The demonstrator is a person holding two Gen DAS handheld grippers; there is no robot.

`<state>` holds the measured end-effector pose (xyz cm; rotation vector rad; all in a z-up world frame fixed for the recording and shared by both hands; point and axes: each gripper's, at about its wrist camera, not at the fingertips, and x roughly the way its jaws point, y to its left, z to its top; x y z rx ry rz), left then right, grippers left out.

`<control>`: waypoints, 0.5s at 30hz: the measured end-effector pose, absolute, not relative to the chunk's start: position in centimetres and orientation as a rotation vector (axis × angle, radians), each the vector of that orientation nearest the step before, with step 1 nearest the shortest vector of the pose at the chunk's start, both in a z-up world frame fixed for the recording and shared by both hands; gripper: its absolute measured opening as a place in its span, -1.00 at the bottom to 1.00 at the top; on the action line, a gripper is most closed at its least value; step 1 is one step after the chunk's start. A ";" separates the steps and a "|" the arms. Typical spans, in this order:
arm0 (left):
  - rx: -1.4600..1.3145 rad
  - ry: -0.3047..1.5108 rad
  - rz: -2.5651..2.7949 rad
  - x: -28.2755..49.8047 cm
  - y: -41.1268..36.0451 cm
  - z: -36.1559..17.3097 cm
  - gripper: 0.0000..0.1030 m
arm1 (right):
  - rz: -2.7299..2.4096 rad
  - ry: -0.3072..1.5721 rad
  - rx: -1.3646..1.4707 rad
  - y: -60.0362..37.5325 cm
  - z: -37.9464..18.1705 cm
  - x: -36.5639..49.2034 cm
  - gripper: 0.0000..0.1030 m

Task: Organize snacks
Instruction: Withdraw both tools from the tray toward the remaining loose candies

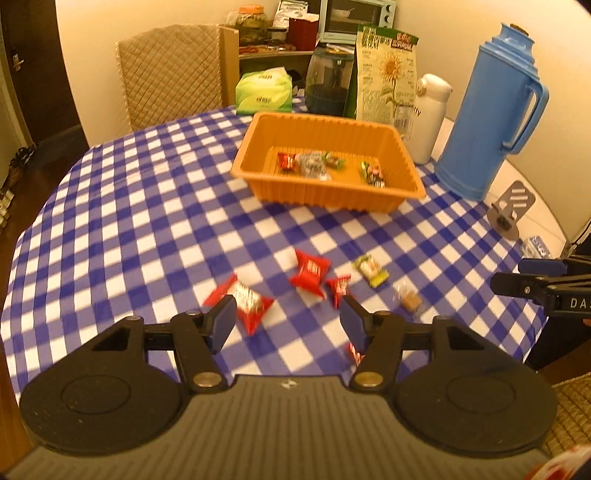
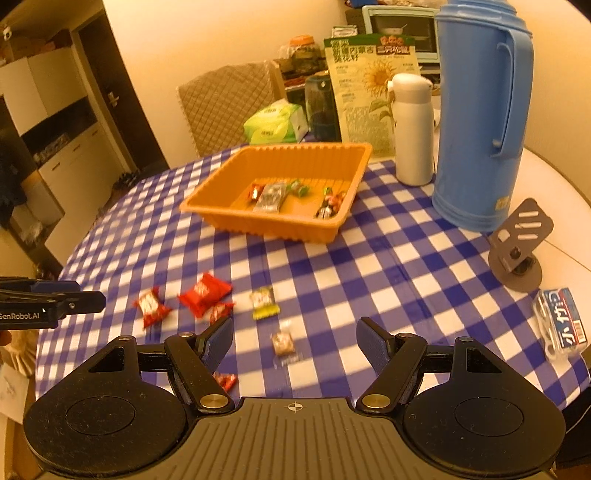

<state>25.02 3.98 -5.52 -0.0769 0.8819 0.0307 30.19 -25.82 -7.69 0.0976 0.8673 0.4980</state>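
Nearest me, my left gripper [image 1: 288,317] stands spread and empty over the loose sweets, and my right gripper [image 2: 293,341] is likewise released with nothing between its pads. I judge the job roughly half done: just ahead on the blue-and-white checked tablecloth [image 1: 147,206] still lie a red foil snack packet by the left finger [image 1: 247,299], a larger red pillow-shaped packet [image 1: 310,271] with a small red one touching it [image 1: 339,286], a green-and-yellow wrapped sweet [image 1: 371,271], a clear-wrapped brown candy [image 2: 282,343], and one more small red sweet tucked under the fingers [image 2: 225,380]. Further on, the orange ribbed plastic tray [image 1: 325,192] already holds about four wrapped snacks. Past it, on the round table, stand a tall blue plastic thermos jug [image 1: 491,122], a white flask [image 1: 430,118], a sunflower-seed bag [image 1: 388,77] and a green tissue pack [image 1: 264,92]. Beyond are a quilted beige chair [image 1: 166,74] and a shelf with a pale blue toaster oven [image 1: 354,16].
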 end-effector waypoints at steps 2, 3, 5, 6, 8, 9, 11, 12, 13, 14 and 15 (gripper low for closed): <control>-0.087 0.894 0.041 24.3 4.0 -5.9 0.15 | 0.508 0.880 0.088 -25.9 -8.1 29.7 0.43; -0.091 0.898 0.048 23.9 3.9 -6.1 0.14 | 0.513 0.887 0.084 -25.9 -8.3 29.5 0.43; -0.100 0.908 0.057 23.3 3.9 -6.5 0.14 | 0.521 0.900 0.074 -26.0 -8.8 29.0 0.43; -0.104 0.913 0.061 22.9 3.9 -6.7 0.14 | 0.524 0.905 0.067 -26.0 -9.0 28.8 0.43; -0.107 0.923 0.072 22.3 3.8 -7.1 0.14 | 0.528 0.917 0.053 -26.1 -9.5 28.4 0.43; -0.107 0.928 0.078 22.1 3.8 -7.4 0.15 | 0.531 0.922 0.048 -26.1 -9.7 28.3 0.43; -0.111 0.940 0.088 21.6 4.0 -7.9 0.15 | 0.538 0.931 0.036 -26.2 -10.2 27.9 0.43; -0.115 0.945 0.094 21.3 4.0 -8.2 0.15 | 0.540 0.936 0.030 -26.2 -10.5 27.8 0.43; -0.117 0.949 0.098 21.2 4.0 -8.4 0.15 | 0.543 0.940 0.025 -26.1 -10.8 27.7 0.43; -0.119 0.952 0.101 21.0 4.1 -8.6 0.15 | 0.547 0.944 0.020 -26.1 -11.0 27.6 0.43; -0.119 0.955 0.103 20.8 4.1 -8.8 0.15 | 0.550 0.948 0.012 -26.1 -11.3 27.6 0.43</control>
